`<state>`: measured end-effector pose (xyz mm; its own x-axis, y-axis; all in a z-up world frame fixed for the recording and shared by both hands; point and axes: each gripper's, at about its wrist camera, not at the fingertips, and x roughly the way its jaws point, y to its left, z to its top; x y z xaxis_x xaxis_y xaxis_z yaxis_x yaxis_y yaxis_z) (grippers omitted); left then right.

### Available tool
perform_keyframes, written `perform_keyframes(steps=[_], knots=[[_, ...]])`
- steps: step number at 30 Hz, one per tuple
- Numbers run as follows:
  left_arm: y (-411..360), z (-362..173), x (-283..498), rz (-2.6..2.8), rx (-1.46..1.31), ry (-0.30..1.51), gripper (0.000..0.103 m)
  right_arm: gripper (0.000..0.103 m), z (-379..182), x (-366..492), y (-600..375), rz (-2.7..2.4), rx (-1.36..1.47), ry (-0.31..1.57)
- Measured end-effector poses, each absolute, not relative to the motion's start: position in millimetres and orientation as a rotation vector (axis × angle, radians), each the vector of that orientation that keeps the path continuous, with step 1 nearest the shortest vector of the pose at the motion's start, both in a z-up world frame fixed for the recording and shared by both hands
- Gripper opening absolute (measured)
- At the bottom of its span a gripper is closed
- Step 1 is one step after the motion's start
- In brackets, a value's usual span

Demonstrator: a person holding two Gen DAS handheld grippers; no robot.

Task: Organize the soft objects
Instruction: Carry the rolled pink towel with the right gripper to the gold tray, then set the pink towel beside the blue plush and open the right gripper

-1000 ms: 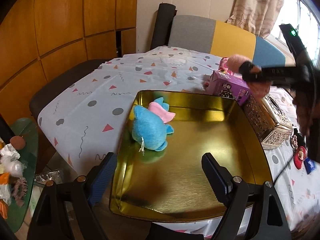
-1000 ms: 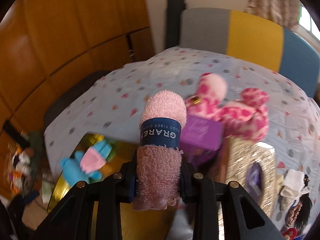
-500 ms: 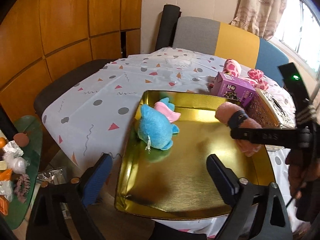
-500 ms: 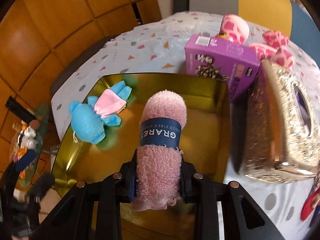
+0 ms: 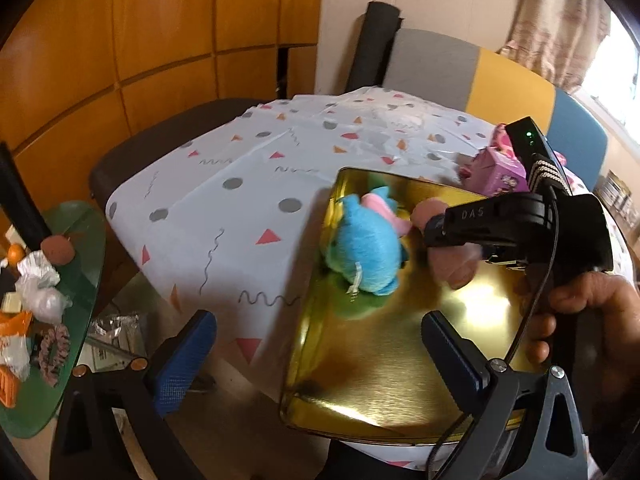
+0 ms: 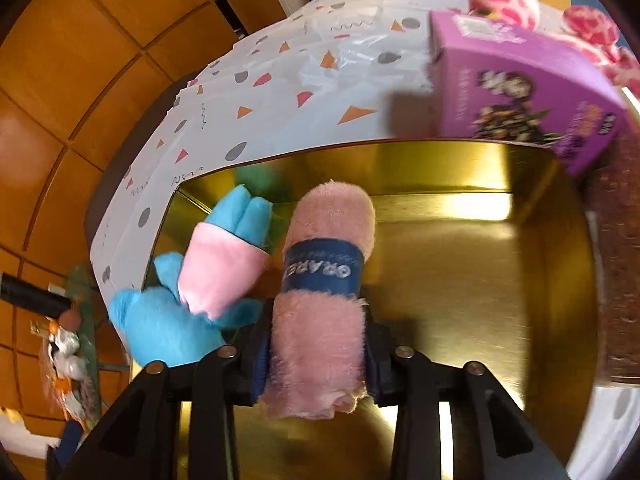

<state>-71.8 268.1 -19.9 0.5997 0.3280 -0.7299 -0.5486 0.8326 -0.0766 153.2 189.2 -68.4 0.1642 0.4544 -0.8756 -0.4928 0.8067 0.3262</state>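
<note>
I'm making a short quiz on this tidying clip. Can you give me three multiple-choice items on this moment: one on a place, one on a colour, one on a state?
1. Where does the blue plush toy lie?
A. In the gold tray
B. On the purple box
C. On the chair

2. What colour is the band around the pink rolled towel?
A. Yellow
B. Dark blue
C. White

3. How is the left hand-held gripper?
A. Shut on the towel
B. Shut on the toy
C. Open, holding nothing

Key: 1 A, the toy rests inside the tray near its left wall. 2 B, the right wrist view shows a dark blue printed band around the roll. 3 C, its fingers stand wide apart over the tray's near edge with nothing pressed between them; the towel sits in the right hand-held gripper.
</note>
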Motion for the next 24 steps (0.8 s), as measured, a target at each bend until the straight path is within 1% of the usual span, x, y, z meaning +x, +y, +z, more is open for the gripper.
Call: perform_keyframes(steps=[1,2,3,4,5,6,9,12,16,24], knots=[[271.1,-21.8,-72.3,0.524,-0.319,0.78,0.103,0.044,-69.6,154.1,191.4,0.677,-0.024,1.239],[273.6,-23.7,-73.3,0.534,-0.325,0.783,0.103,0.045,-70.0,154.4,192.8,0.689,-0.004,1.246],[275.2,-24.7,-73.9,0.542,-0.326,0.786,0.103,0.051,-68.9,154.1,193.2,0.708,0.01,1.245],[275.6,-25.1,-74.3,0.547,-0.324,0.785,0.103,0.061,-66.5,153.1,191.6,0.722,0.018,1.238],[275.8,-24.8,-74.5,0.554,-0.32,0.782,0.103,0.065,-63.5,151.6,189.9,0.733,0.022,1.225],[276.1,-24.3,-74.3,0.552,-0.317,0.78,0.103,0.066,-60.8,150.4,188.4,0.741,0.023,1.214],[273.4,-20.9,-74.4,0.549,-0.301,0.762,0.103,0.066,-49.4,142.2,179.0,0.762,-0.002,1.168],[268.6,-18.3,-73.6,0.554,-0.275,0.751,0.103,0.067,-36.7,128.2,162.8,0.755,-0.066,1.083],[261.9,-14.4,-72.0,0.543,-0.256,0.741,0.103,0.073,-23.2,108.2,138.3,0.734,-0.149,0.972],[243.9,-6.3,-67.6,0.509,-0.215,0.73,0.103,0.075,1.8,84.4,75.9,0.687,-0.189,0.819]])
